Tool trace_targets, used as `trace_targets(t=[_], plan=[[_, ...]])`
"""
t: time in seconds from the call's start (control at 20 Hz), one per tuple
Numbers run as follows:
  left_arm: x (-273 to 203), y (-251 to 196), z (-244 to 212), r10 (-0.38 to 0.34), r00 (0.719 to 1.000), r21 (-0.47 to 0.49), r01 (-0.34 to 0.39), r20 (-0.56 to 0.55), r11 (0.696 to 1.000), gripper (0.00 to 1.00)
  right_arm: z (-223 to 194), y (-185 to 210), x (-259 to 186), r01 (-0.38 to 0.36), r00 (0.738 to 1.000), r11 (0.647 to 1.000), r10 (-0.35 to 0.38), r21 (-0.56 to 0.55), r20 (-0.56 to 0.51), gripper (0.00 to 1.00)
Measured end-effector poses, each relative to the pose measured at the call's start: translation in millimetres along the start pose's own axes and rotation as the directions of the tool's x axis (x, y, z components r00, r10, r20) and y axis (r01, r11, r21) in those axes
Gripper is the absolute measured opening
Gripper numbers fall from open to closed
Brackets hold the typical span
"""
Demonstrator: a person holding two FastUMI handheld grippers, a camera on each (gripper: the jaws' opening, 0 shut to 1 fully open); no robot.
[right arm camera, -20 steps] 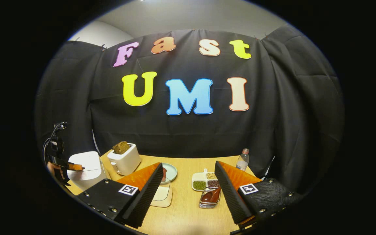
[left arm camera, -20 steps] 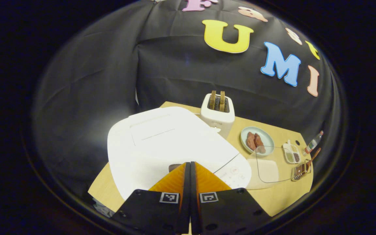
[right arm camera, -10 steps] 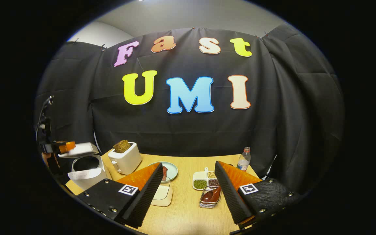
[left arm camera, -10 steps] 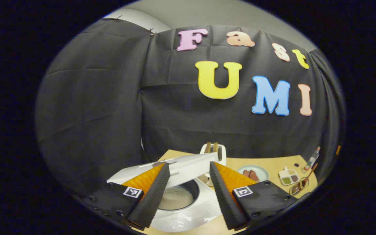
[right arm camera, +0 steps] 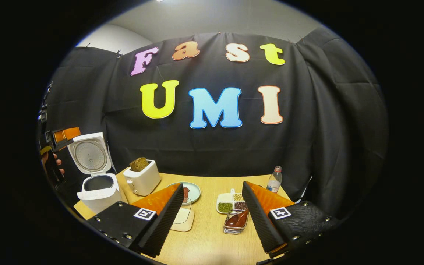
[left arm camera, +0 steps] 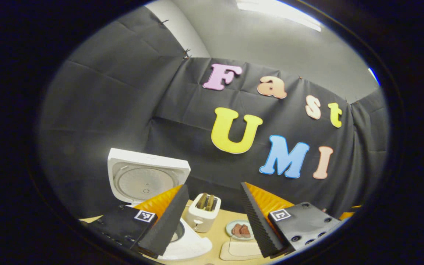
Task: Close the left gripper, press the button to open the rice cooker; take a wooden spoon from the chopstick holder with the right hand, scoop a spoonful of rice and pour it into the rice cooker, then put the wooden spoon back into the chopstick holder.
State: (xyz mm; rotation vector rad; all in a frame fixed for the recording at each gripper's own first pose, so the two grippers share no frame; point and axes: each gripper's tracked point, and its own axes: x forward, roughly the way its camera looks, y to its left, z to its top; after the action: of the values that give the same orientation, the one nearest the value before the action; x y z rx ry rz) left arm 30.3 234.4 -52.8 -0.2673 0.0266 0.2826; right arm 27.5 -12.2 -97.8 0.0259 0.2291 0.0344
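Tabletop (right arm camera: 204, 239) now carries the rice cooker (right arm camera: 99, 191) at its left edge, lid newly sprung upright, both grippers gaping empty, wooden spoon (right arm camera: 237, 220) awaiting the right gripper (right arm camera: 212, 217)

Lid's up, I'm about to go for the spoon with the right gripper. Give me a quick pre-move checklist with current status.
1. Rice cooker lid fully open, standing upright: ok.
2. Right gripper open, nothing between its fingers: ok.
3. Spoon lying in the holder, just ahead of the right gripper: ok.
4. Left gripper open, up beside the raised lid, away from the holder: ok.
5. Bare table between the right gripper and the holder: ok.
6. Rice to scoop: cannot tell which dish holds it.
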Motion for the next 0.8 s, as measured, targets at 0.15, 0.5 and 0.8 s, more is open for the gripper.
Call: trace_targets(t=[0.15,0.5,0.8], plan=[[-1.2,-7.3,4.6,-0.003,1.000,-0.017,0.003,0.003,1.000,0.97,0.1,-9.5,0.1,0.014,1.000,1.000,-0.014,0.001,0.008,0.97],[-16.4,-31.2,7.9,-0.023,0.999,0.092,0.018,0.049,0.996,0.96,-10.3,-37.9,19.4,0.021,1.000,0.999,-0.021,0.047,-0.006,0.97],[-26.8,-55.6,-3.7,-0.051,0.998,0.178,0.044,0.036,0.983,0.96,-34.9,-71.0,56.0,0.019,0.994,0.993,-0.007,0.115,-0.105,0.97]])
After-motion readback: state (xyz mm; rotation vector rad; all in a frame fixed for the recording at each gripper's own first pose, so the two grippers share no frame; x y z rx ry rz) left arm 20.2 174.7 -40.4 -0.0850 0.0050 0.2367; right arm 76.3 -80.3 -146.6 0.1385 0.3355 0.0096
